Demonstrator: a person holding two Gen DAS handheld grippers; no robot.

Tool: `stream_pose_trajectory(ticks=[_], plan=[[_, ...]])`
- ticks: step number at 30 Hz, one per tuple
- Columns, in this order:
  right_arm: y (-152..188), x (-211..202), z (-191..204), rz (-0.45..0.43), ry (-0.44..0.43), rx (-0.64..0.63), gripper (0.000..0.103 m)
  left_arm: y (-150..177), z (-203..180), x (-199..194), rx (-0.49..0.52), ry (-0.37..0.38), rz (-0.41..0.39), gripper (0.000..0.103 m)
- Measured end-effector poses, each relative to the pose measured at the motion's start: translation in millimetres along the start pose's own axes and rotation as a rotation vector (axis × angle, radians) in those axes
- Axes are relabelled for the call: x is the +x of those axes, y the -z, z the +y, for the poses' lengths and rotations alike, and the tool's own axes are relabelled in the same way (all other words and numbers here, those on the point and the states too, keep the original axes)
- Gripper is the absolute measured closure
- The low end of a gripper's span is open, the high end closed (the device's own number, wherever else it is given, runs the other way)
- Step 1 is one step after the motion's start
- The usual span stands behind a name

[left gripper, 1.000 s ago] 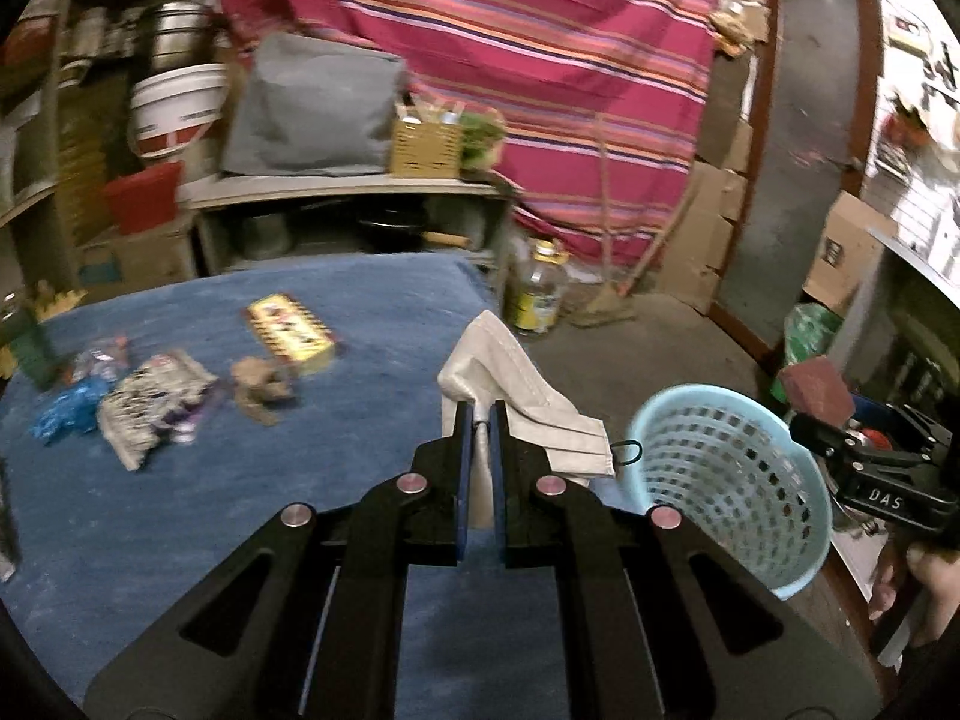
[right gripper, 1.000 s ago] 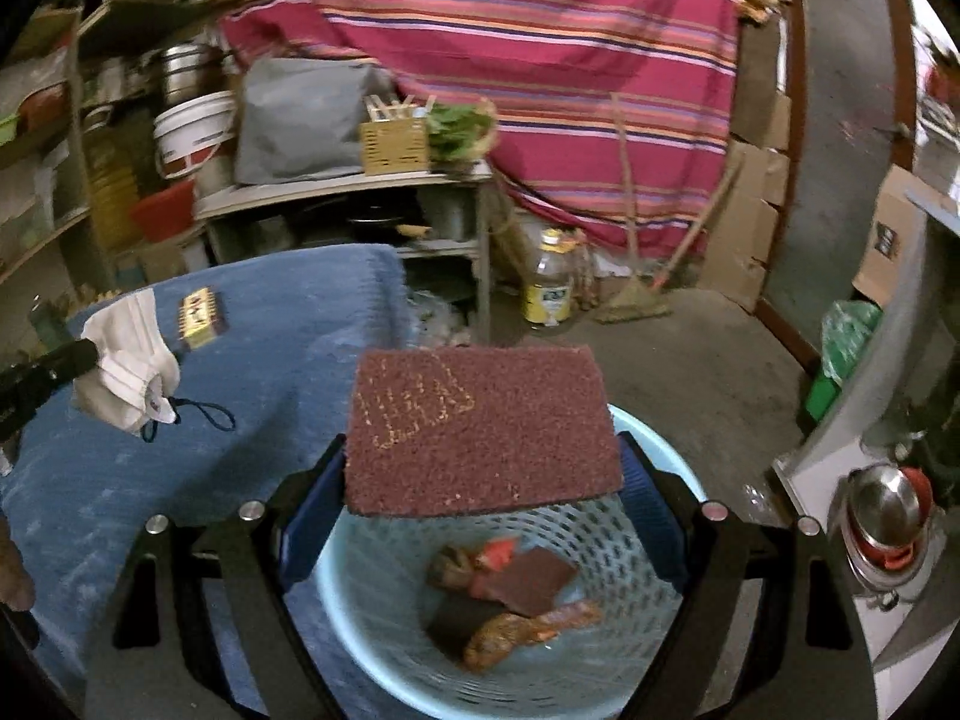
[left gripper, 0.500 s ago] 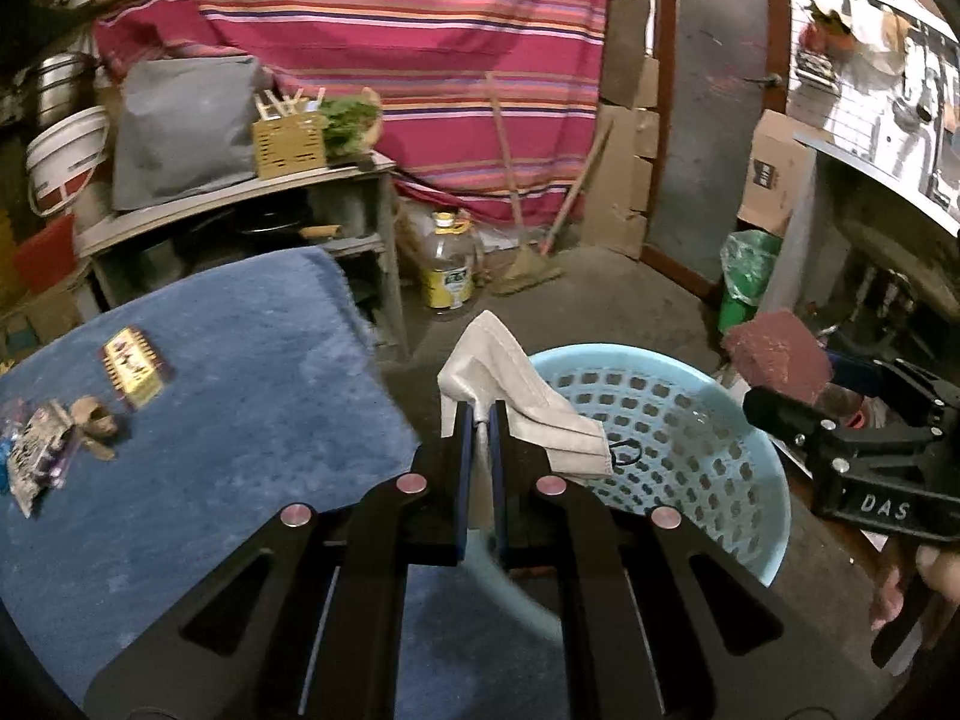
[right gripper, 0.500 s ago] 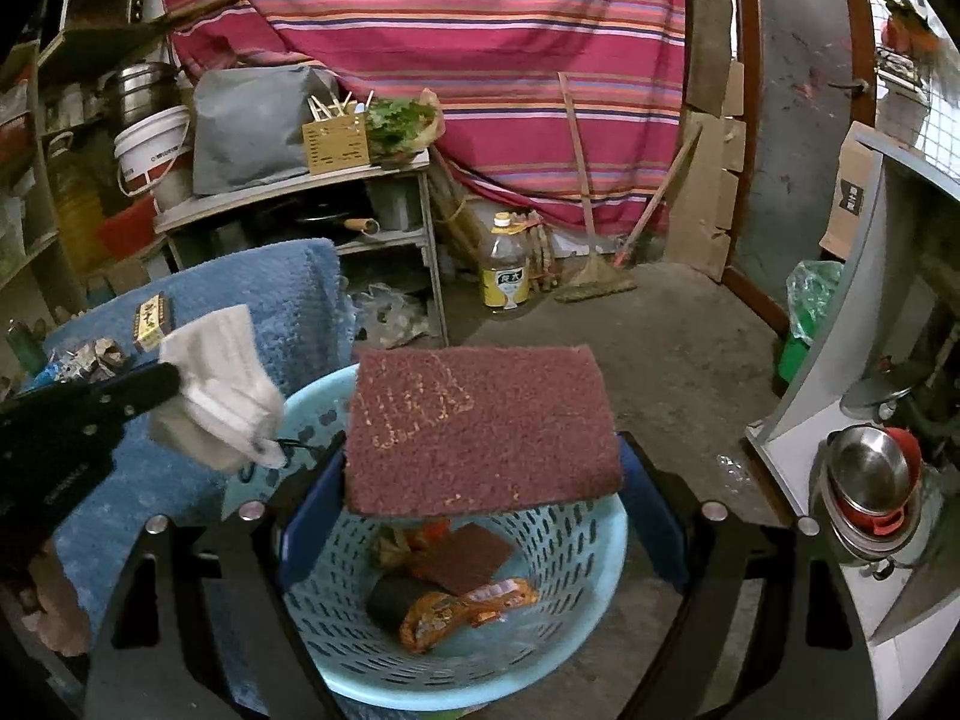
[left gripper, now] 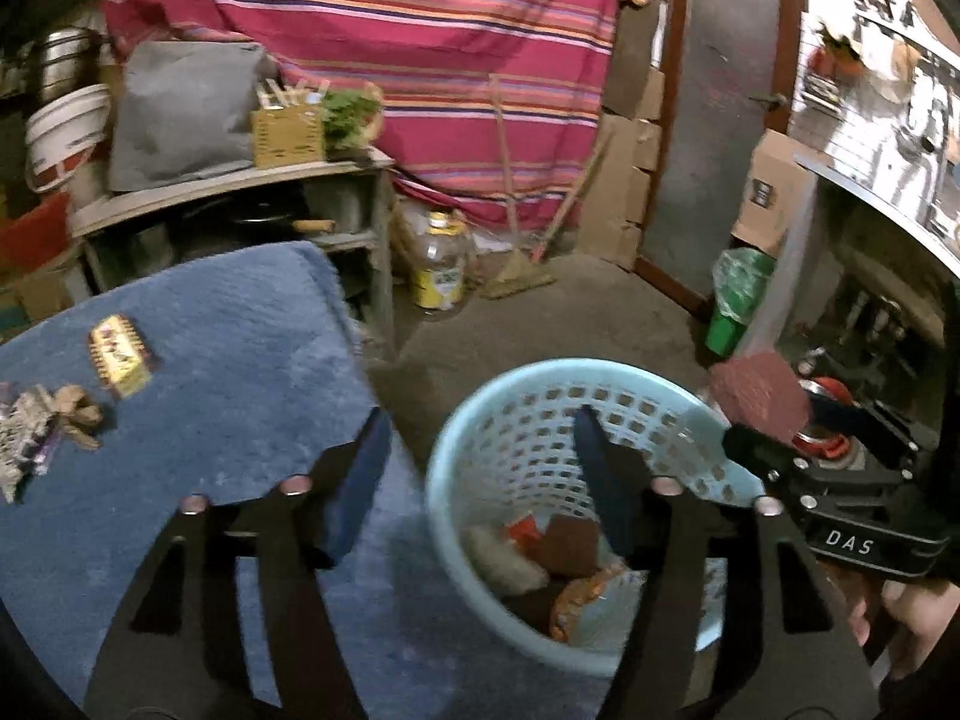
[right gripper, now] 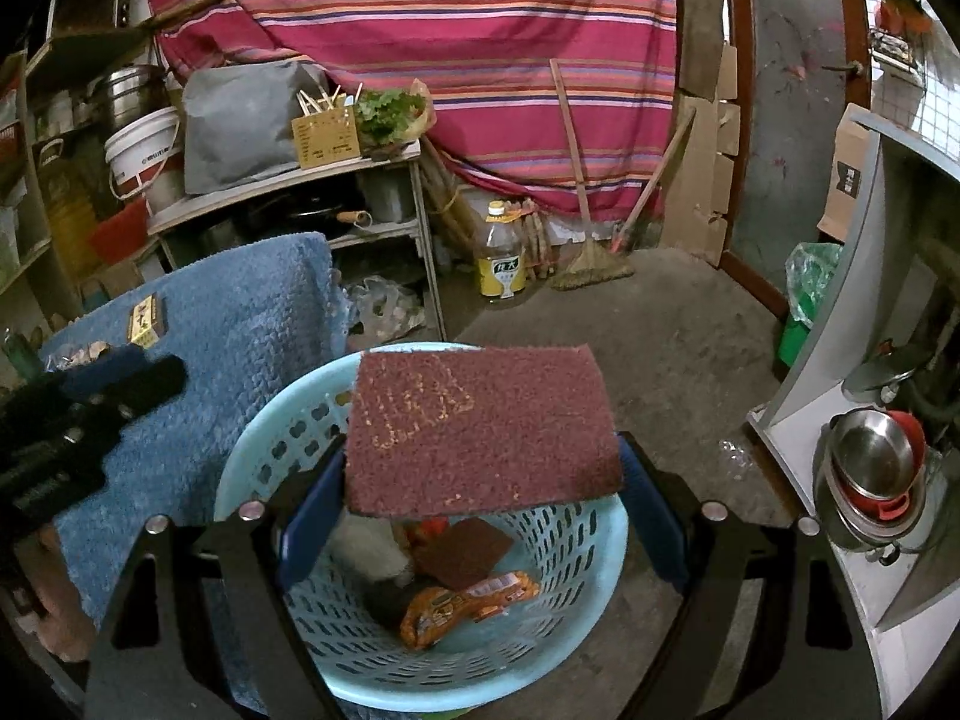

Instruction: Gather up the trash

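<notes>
My left gripper hangs over the near-left rim of the light blue basket, its jaws opening with nothing between them. A whitish face mask lies inside among an orange wrapper and a brown pad. My right gripper is above the basket, shut on a maroon scouring pad held flat across its fingers. On the blue cloth table remain a yellow packet, a crumpled brown scrap and a printed wrapper.
A shelf unit with a wooden box and greens stands behind the table. On the floor are an oil bottle, a broom and a green bag. Steel pots sit on a grey cabinet at right.
My left gripper swung right from the table to above the basket, opened, and the face mask dropped into the basket. The right gripper kept hold of the maroon pad over the basket.
</notes>
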State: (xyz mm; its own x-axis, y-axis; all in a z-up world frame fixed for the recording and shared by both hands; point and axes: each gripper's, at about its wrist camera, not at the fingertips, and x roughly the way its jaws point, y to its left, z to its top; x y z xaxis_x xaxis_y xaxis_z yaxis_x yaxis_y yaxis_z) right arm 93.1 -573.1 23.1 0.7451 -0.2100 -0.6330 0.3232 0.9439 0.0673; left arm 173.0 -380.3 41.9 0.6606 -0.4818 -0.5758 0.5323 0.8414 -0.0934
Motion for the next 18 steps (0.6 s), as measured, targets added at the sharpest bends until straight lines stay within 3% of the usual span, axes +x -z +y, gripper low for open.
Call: stream_pose_trajectory(ticks=[4,9,12,18], plan=[[3.5,7.3,9.1,0.017,-0.005,0.005,0.019,1.2,25.1,-14.0,-0.042,-0.059,-0.033,0.018],[6.0,17.6,23.6,0.026,-0.009,0.012,0.018,3.1,56.4,-27.4,-0.064,-0.118,-0.042,0.014],[5.6,24.3,29.2,0.027,-0.005,0.037,0.007,6.1,79.8,-39.3,-0.084,-0.159,-0.057,0.010],[11.9,31.2,42.0,0.045,0.026,0.059,0.007,17.3,134.2,-57.0,-0.137,-0.225,-0.055,0.009]])
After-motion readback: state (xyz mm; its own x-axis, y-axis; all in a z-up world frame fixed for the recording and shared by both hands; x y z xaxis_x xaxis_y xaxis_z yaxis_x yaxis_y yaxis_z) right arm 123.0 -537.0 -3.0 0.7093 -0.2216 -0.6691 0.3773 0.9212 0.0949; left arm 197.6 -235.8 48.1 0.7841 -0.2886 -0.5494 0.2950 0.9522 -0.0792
